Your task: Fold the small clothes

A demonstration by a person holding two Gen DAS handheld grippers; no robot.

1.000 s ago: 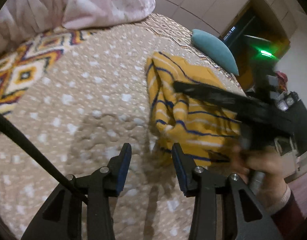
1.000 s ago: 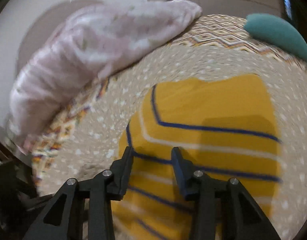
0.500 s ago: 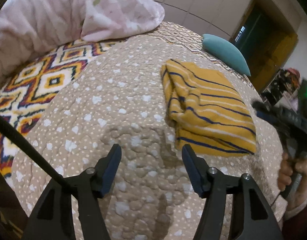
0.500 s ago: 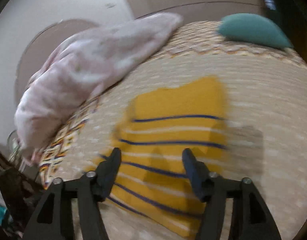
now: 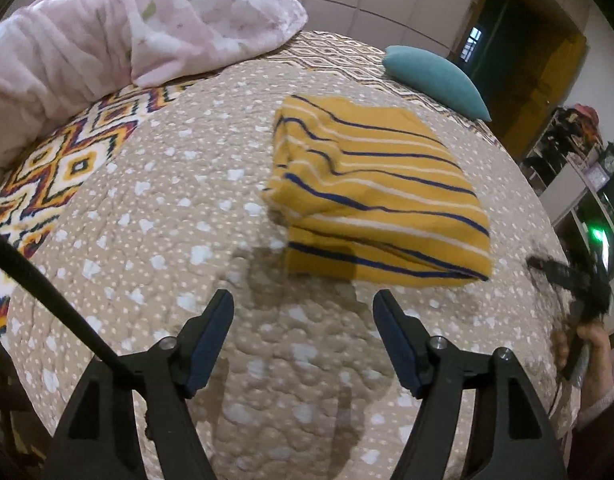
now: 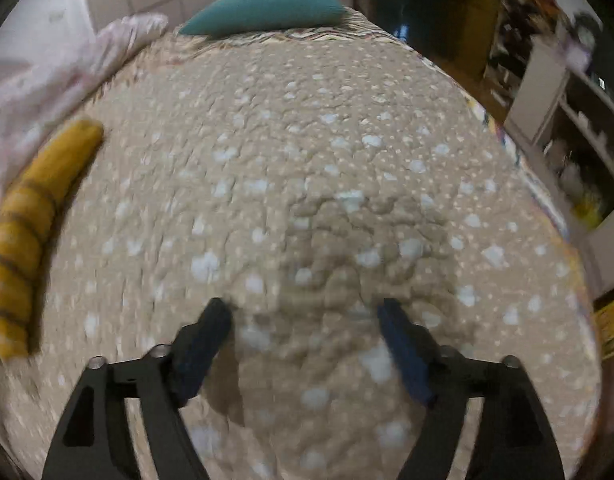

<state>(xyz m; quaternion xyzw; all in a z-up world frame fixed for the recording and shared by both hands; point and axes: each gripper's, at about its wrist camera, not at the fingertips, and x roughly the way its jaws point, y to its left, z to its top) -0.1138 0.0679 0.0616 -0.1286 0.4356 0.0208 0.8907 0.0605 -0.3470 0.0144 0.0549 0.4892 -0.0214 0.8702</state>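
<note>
A yellow garment with blue and white stripes (image 5: pixel 371 192) lies folded into a rough rectangle on the beige dotted quilt (image 5: pixel 167 200). My left gripper (image 5: pixel 303 320) is open and empty, held above the quilt just in front of the garment's near edge. My right gripper (image 6: pixel 303 320) is open and empty over bare quilt; the garment shows at the far left of the right wrist view (image 6: pixel 31 232). The right gripper also shows at the right edge of the left wrist view (image 5: pixel 563 276), held in a hand.
A pink blanket (image 5: pixel 127 28) is heaped at the back left. A teal pillow (image 5: pixel 435 76) lies at the far edge. A patterned bedspread (image 5: pixel 55 168) shows at the left. Shelves (image 6: pixel 567 136) and a doorway stand beyond the bed's right side.
Both grippers have opened wider and pulled back from the garment. The right gripper has swung off to the right, so the garment left the middle of its view.
</note>
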